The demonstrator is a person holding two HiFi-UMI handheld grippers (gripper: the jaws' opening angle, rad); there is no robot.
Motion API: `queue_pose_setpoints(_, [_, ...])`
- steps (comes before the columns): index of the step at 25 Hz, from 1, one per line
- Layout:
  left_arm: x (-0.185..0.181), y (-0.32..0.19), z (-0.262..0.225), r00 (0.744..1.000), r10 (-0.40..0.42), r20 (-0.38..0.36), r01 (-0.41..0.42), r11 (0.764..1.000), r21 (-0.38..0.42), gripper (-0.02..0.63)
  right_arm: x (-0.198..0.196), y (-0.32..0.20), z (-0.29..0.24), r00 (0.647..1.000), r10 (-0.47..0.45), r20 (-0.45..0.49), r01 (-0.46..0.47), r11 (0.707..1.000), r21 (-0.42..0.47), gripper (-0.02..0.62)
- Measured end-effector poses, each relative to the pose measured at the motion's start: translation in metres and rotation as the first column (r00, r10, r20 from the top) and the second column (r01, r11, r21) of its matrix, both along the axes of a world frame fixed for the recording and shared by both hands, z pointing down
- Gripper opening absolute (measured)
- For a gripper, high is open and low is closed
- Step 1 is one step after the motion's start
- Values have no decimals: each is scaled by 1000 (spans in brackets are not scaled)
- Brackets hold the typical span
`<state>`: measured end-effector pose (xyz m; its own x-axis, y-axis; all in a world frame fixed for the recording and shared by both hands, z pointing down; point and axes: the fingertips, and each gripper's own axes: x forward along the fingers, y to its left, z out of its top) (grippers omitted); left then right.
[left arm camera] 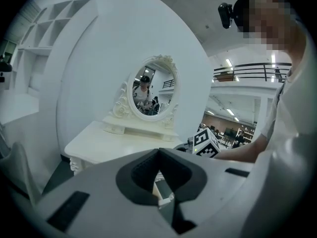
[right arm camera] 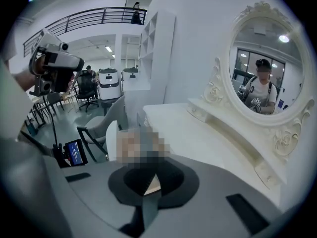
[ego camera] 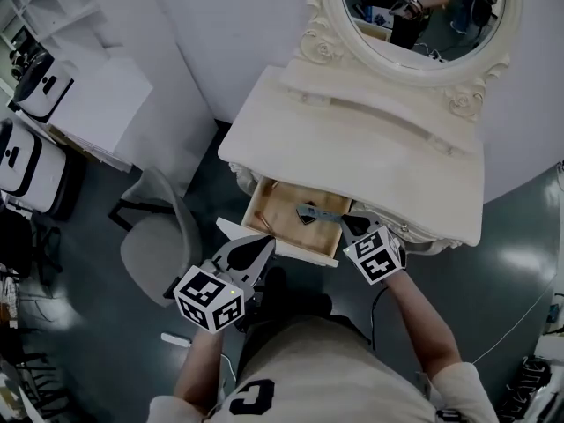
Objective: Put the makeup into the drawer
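The cream dressing table has one drawer pulled out, its wooden floor showing. My right gripper reaches over the drawer from the right with its tips low above the wood. Its jaws are shut with nothing between them. My left gripper hangs just outside the drawer's front edge, pointing at it, and its jaws meet at the tips. From the left gripper view I see the right gripper's marker cube beside the table. I cannot make out any makeup item in these views.
An oval mirror in a carved frame stands at the back of the table. A grey chair sits to the left of the drawer. White cases stand along the far left. A small white object lies on the dark floor.
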<state>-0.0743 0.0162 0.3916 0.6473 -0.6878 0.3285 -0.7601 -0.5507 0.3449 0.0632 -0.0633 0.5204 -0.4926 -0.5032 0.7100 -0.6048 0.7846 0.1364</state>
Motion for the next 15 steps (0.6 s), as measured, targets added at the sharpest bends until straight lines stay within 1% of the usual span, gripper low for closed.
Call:
queue_pose_setpoints(4, [-39, -25, 2, 999, 20, -44, -20, 1000, -4, 54, -29, -20, -7, 999, 35, -39, -35, 999, 6, 25])
queue_pose_setpoints(8, [-74, -54, 8, 995, 54, -79, -55, 998, -9, 54, -57, -40, 8, 992, 74, -104, -75, 997, -10, 25])
queue_pose_setpoints(12, [-94, -73, 19, 988, 115, -103, -119, 992, -32, 54, -80, -49, 38, 979, 115, -171, -124, 991, -42, 25])
queue_pose_setpoints(15, [-102, -82, 25, 981, 153, -116, -159, 986, -44, 54, -100, -52, 65, 970, 106, -220, -126, 989, -79, 25])
